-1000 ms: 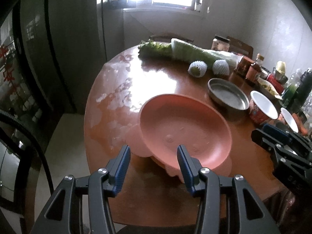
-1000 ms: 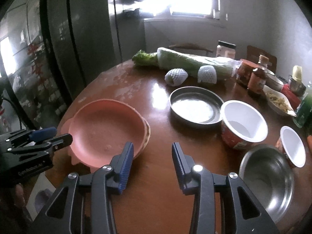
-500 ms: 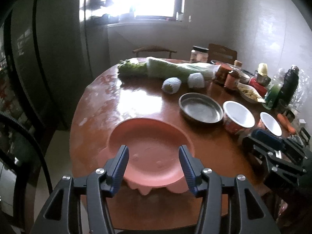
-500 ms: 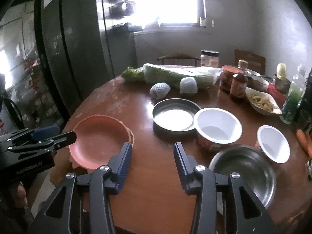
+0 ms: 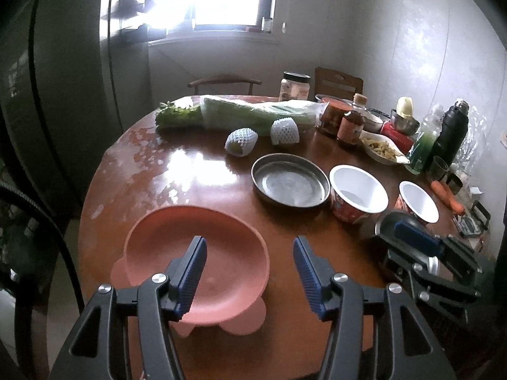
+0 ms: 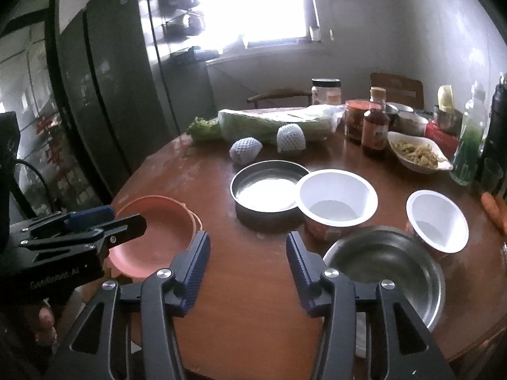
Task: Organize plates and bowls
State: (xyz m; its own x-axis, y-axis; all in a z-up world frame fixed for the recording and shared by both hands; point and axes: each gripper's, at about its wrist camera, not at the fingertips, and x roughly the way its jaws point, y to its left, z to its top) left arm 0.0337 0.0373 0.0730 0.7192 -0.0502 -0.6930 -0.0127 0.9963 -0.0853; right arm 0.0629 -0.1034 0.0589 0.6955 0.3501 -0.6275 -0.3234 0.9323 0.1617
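pink plate (image 5: 196, 253) flat on table (image 5: 196, 171) — both jaws opening, empty

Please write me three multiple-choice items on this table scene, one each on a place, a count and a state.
1. Where does the pink plate lie?
A. at the table's near left edge
B. beside the jars at the back
C. inside the steel bowl

2. How many white-lined paper cups stand on the table?
A. one
B. two
C. four

3. What is between the right gripper's jaws?
A. a paper cup
B. the shallow metal pan
C. nothing

Answers: 1 A, it overhangs the table edge by the left gripper. 2 B, two stand side by side. 3 C, the opening jaws show only tabletop.
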